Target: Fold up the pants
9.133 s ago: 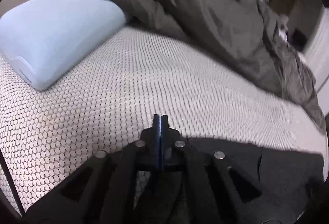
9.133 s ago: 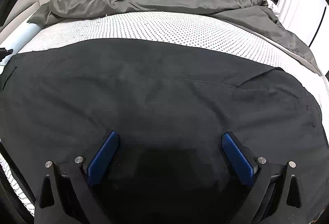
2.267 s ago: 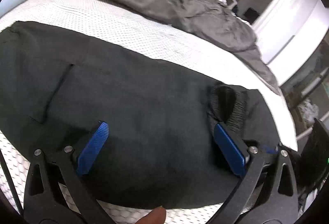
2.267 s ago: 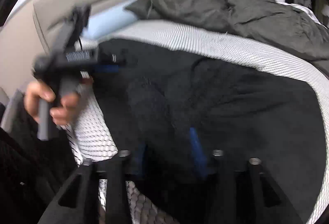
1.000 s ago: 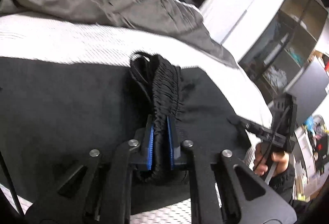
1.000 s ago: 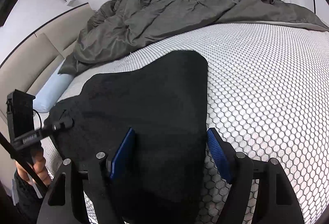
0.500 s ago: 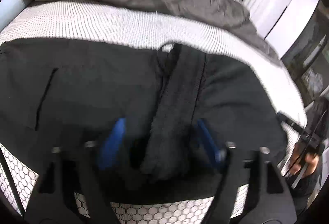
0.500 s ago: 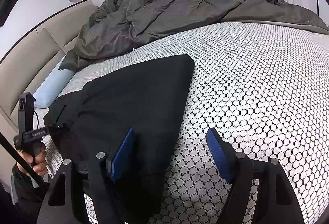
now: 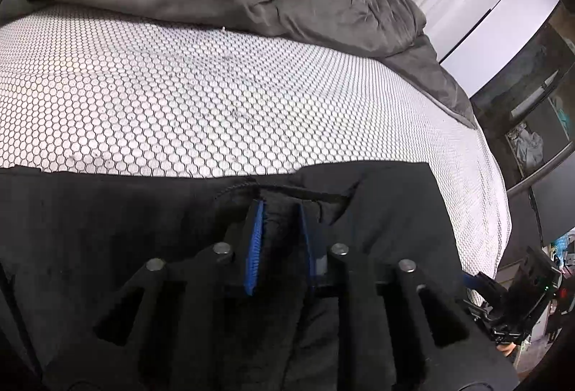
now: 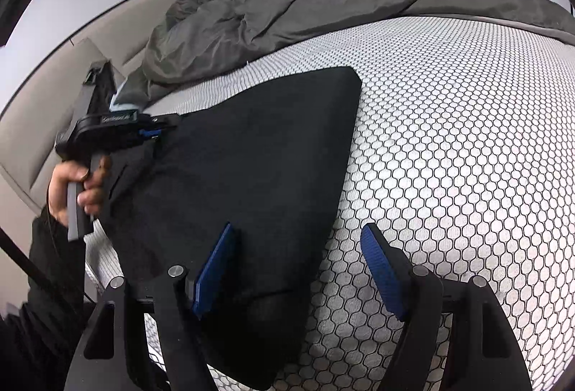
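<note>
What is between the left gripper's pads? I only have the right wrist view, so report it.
Observer: In the left wrist view, a bunched ridge of the black pants sits between the left gripper's pads. Its jaws are closing on that ridge.
Operator: Now tell me what stands past the mattress edge on that camera's right.
Observer: Dark open shelving stands beyond the honeycomb mattress cover, with some cloth items on its shelves.
</note>
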Demonstrator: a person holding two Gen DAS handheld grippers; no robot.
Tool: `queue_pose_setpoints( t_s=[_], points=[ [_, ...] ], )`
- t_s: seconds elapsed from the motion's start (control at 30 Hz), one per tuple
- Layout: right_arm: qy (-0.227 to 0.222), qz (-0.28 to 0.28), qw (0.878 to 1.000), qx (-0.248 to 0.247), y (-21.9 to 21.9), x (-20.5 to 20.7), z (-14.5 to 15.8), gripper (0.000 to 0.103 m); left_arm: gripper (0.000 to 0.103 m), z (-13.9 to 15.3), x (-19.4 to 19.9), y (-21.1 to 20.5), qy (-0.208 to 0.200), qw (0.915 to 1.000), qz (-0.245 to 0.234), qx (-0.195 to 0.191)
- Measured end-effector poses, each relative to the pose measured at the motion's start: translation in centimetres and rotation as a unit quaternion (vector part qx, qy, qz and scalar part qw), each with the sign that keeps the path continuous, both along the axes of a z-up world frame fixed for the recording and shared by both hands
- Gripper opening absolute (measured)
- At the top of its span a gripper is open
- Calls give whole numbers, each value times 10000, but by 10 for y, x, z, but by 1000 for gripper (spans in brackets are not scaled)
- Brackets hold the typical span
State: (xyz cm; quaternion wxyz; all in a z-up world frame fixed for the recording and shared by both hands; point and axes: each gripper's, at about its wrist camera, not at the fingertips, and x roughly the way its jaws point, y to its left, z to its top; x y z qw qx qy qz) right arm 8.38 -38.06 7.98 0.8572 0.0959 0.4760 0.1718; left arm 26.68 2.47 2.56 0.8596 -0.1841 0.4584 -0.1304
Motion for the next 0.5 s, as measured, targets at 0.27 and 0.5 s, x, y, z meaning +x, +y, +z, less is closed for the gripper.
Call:
queue_pose_setpoints(
  t_s=[0.27, 0.5],
  points=[
    [40, -3, 10000, 30, -2, -1, -3, 74, 13, -20, 6, 34, 452, 9891, 1205, 717],
    [-26, -380, 9980, 501, -36, -29, 2, 74, 91, 50, -59, -26, -771, 9848, 846, 1306]
  ],
)
